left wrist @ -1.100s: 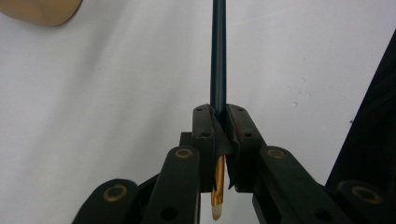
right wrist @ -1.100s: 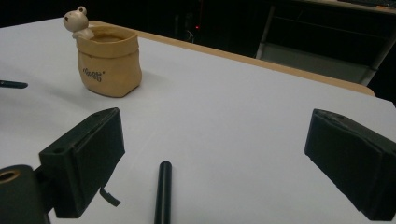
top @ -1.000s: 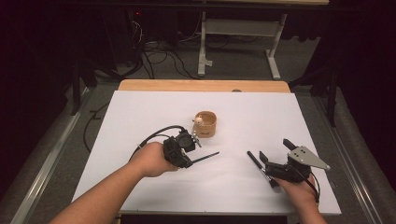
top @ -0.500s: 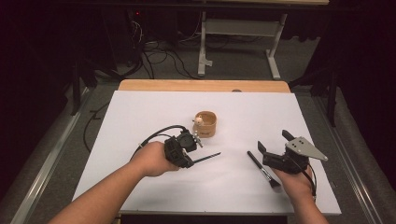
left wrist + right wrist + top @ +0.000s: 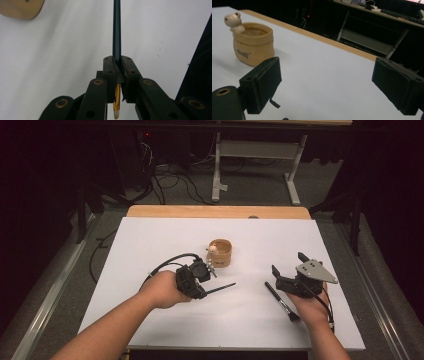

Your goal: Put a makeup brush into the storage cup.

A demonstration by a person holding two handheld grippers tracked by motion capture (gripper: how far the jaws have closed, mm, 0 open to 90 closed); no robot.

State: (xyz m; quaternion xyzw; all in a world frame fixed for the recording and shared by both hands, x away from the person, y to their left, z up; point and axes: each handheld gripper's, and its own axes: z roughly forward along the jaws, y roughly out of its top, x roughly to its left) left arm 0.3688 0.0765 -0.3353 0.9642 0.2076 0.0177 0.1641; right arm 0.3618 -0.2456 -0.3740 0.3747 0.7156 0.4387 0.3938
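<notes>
Careful: your left gripper (image 5: 206,279) is clenched on a thin brush (image 5: 220,289) just beside the pot (image 5: 220,252); it could pivot. Your right gripper (image 5: 288,270) is released above another brush (image 5: 281,301).

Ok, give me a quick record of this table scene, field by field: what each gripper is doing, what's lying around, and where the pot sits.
left gripper: shut on a thin dark brush, handle pointing away from the jaws
right gripper: jaws wide apart, nothing between them
second brush: lying flat on the white table, beside the right gripper
tan pot: upright near the table's middle, with a small pale figure at its rim
</notes>
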